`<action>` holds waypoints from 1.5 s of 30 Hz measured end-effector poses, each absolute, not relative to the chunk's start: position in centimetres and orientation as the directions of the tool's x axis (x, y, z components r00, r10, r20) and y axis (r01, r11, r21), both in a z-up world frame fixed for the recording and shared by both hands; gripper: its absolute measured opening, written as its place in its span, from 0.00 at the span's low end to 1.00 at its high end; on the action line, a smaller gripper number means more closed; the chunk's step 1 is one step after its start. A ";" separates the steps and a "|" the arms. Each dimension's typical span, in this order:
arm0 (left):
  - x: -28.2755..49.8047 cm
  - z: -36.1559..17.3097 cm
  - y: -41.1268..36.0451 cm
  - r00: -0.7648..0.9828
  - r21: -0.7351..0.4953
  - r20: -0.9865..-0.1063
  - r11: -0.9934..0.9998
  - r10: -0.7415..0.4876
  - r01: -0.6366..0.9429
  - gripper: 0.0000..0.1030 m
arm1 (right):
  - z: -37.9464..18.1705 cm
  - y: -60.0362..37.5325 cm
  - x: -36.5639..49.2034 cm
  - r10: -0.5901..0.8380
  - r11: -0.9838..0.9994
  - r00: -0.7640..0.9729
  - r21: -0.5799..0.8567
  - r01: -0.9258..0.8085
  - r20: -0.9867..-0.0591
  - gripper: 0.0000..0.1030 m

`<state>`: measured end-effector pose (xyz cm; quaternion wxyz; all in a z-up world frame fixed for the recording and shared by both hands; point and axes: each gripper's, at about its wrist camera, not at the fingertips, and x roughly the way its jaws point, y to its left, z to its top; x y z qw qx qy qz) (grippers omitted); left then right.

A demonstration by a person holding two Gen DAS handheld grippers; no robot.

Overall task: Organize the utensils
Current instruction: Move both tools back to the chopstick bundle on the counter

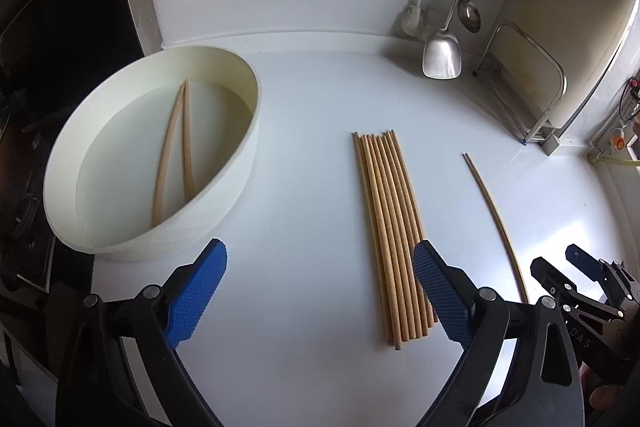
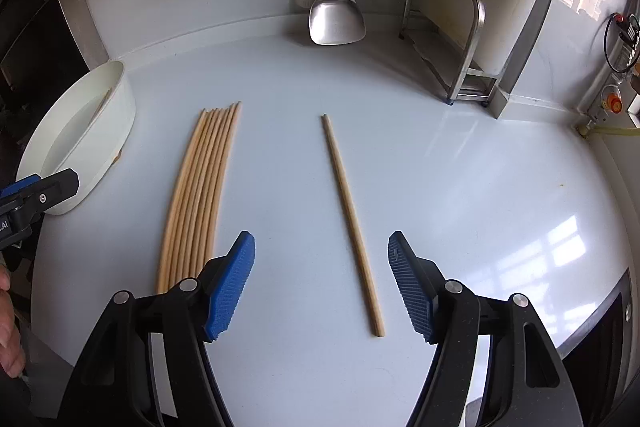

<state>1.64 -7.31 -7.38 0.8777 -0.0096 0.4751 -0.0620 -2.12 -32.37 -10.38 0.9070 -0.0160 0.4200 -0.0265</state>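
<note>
Tub [image 1: 240,163] holds two chopsticks [image 1: 176,151]; bundle [image 1: 394,231] outside

Pale matt wooden chopsticks [image 2: 192,195] lie on the glossy white table [image 2: 460,187]. The tub [image 1: 224,195] looks smooth plastic; beyond the ribbed blue fingers [image 2: 230,287], a polished metal spatula [image 2: 336,19].

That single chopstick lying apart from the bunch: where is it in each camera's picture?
Left wrist: lone chopstick lies at right, right of the bunch, near the right claw.
Right wrist: at centre, between the claw's open fingers.
Shared landmark: the steel spatula by the back wall.
</note>
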 end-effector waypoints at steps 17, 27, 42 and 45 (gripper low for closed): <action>3.9 -14.2 -10.0 0.587 -0.029 -0.809 1.000 -0.026 0.005 0.90 | -15.1 -37.1 0.1 -0.069 0.996 0.686 -0.014 0.086 -0.725 0.64; 4.6 -16.0 -9.2 0.553 0.000 -0.833 1.000 0.010 -0.017 0.90 | -16.5 -37.9 0.7 -0.065 0.995 0.678 0.000 0.095 -0.733 0.64; 4.7 -16.8 -9.8 0.540 0.001 -0.842 1.000 0.004 -0.006 0.90 | -16.8 -38.5 1.1 -0.074 0.995 0.677 -0.008 0.100 -0.732 0.64; 4.9 -17.2 -9.6 0.528 0.006 -0.849 1.000 0.011 -0.012 0.90 | -16.9 -38.4 1.2 -0.074 0.995 0.677 -0.012 0.096 -0.732 0.64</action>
